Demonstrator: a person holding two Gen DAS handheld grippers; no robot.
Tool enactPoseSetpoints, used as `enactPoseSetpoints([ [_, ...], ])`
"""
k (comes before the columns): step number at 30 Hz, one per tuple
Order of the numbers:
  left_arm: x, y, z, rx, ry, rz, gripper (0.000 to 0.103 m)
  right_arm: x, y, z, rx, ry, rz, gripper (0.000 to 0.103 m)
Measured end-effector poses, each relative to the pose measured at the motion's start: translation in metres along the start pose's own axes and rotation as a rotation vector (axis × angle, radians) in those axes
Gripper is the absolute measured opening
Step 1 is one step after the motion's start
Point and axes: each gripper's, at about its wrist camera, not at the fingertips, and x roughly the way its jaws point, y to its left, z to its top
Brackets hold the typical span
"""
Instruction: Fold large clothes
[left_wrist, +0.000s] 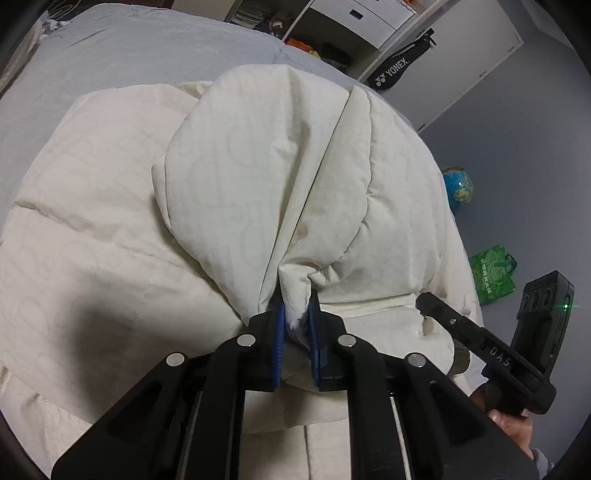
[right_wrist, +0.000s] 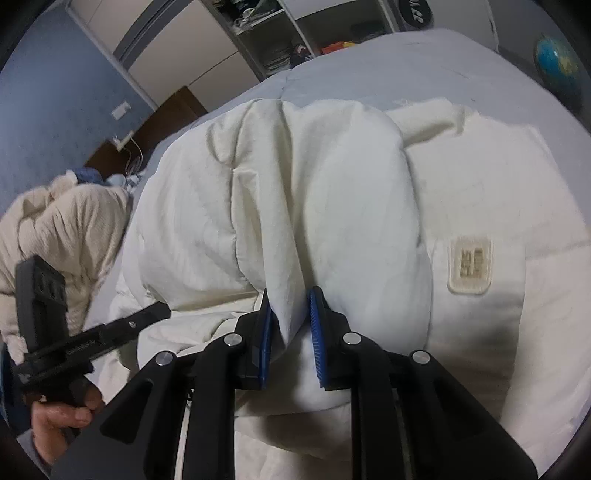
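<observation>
Both tongs are being kept pinched on the big white padded coat (left_wrist: 258, 177): the left gripper (left_wrist: 295, 317) is being pressed onto a bunched fold of it, and the right gripper (right_wrist: 290, 314) is being squeezed onto another fold, with cloth caught between the blue pads (right_wrist: 317, 325). No earlier view is being offered. The coat is being held down on the pale grey bed (left_wrist: 122, 55), spread across most of it, a rectangular patch (right_wrist: 471, 267) being shown on its chest. A beige knitted garment (right_wrist: 62, 229) is being left heaped beside it on the bed. On the floor a green bag (left_wrist: 493, 273) and a blue globe (left_wrist: 458, 188) are being seen, near each other, beyond the coat's edge.
</observation>
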Motion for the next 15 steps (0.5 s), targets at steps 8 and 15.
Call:
enactPoseSetpoints([
  [8, -0.004, -0.008, 0.013, -0.011, 0.015, -0.017, 0.016, -0.009, 0.009, 0.004, -0.02, 0.008, -0.002, 0.021],
  [15, -0.025, -0.027, 0.008, 0.046, -0.013, -0.082, 0.065, -0.035, 0.027, -0.002, -0.078, -0.021, -0.002, 0.049],
])
